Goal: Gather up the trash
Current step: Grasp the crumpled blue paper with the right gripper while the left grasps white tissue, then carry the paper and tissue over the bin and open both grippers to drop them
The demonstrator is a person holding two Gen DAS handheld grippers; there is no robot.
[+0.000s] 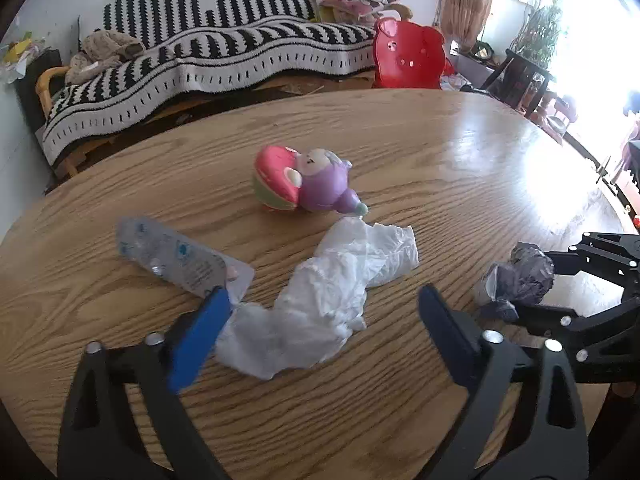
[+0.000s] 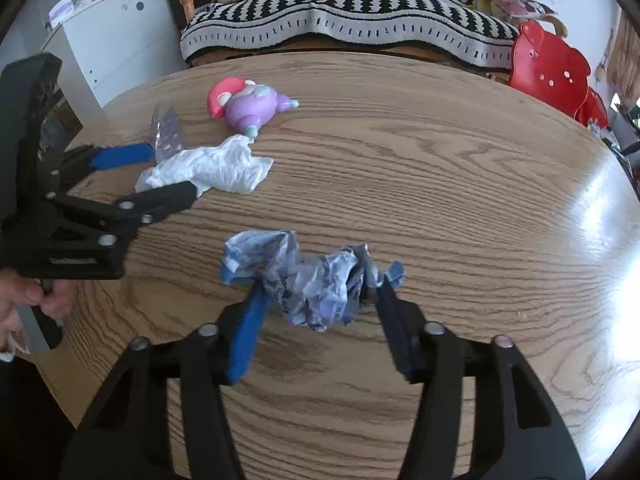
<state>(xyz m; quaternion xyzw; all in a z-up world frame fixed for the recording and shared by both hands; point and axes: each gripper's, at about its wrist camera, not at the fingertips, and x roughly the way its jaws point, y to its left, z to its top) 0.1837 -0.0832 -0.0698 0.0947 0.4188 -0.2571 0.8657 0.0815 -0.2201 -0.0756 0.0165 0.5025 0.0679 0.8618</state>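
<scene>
A crumpled white tissue (image 1: 332,292) lies on the round wooden table (image 1: 400,140), between the spread fingers of my left gripper (image 1: 324,300), which is open around its near end. A crumpled bluish-grey wrapper (image 2: 308,280) lies between the fingers of my right gripper (image 2: 320,292), which is open and straddles it. The wrapper also shows in the left wrist view (image 1: 520,276), and the tissue in the right wrist view (image 2: 212,168). A used pill blister pack (image 1: 180,256) lies left of the tissue, touching my left finger's tip.
A pink and purple squishy toy (image 1: 304,180) sits behind the tissue. Beyond the table stand a sofa with a black-and-white striped cover (image 1: 224,40), a red plastic chair (image 1: 408,56) and a white cabinet (image 2: 116,32). Bright window glare at the right.
</scene>
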